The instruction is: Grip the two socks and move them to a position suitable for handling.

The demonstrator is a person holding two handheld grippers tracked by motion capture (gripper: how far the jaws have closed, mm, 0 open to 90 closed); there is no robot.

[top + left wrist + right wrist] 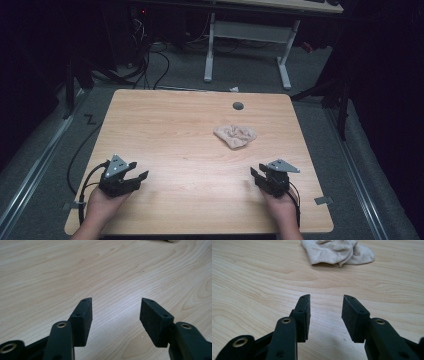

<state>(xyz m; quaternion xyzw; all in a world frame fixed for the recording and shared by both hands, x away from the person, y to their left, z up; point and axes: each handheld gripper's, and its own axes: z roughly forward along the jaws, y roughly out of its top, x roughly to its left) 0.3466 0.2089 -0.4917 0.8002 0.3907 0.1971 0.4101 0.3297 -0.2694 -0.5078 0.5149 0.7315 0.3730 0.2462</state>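
Black and two in number, the hand-held grippers are sitting near the table's (165,125) near edge, one in each of the person's two hands. The left hand-held gripper (134,176) is resting at the near left corner area, its two jaws spread wide with nothing between them; in the left gripper view the left hand-held gripper (116,312) is showing bare wood grain through the gap. The right hand-held gripper (257,175) is sitting toward the near right, its jaws also parted, somewhat less widely, and gripping nothing; in the right gripper view the right hand-held gripper (326,312) is pointing toward the cloth (338,251). Each gripper is carrying one grey three-cornered plate on top and trailing one dark cable.

Farther out, one crumpled beige cloth (235,135) is lying on the table, right of centre and well apart from both grippers. Beyond it, one round grey grommet (238,106) is sitting near the far edge.
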